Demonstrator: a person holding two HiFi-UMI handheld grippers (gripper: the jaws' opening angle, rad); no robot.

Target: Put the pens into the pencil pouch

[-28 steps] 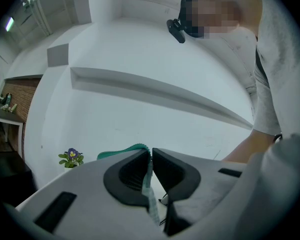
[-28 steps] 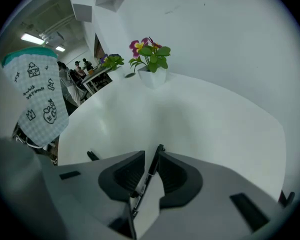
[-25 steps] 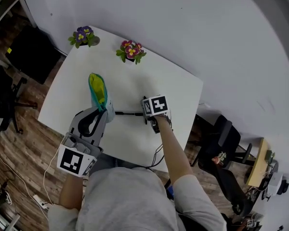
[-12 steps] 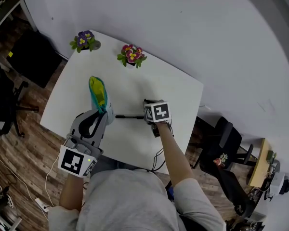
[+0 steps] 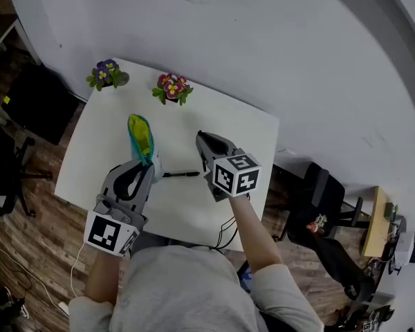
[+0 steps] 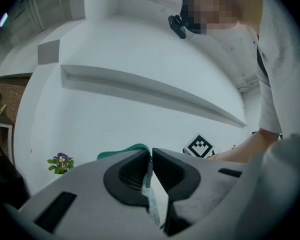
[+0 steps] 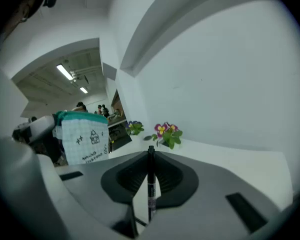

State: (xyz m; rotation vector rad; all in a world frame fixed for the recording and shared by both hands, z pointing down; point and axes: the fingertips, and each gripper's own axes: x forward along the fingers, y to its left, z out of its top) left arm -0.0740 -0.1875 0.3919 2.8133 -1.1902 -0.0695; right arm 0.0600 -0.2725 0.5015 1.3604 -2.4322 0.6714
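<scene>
The pencil pouch [image 5: 140, 135], white checked cloth with a teal rim and a yellow-green lining, stands upright with its mouth open. My left gripper [image 5: 154, 166] is shut on its edge, and in the left gripper view the cloth sits pinched between the jaws [image 6: 151, 156]. My right gripper [image 5: 202, 142] hangs above the table right of the pouch, pointing toward the flowers. In the right gripper view a black pen [image 7: 150, 184] stands upright in its shut jaws [image 7: 151, 151], and the pouch [image 7: 85, 139] shows at the left. Another black pen [image 5: 181, 174] lies on the table between pouch and right gripper.
The white table [image 5: 221, 116] carries two small flower pots at its far edge, purple [image 5: 105, 73] and pink [image 5: 169, 88]. A white wall rises behind them. Wood floor and dark office chairs surround the table.
My right gripper has lifted off the table and tipped upward, now showing larger and nearer the camera. The left gripper and the pouch have stayed put, and the pen on the table has not shifted.
</scene>
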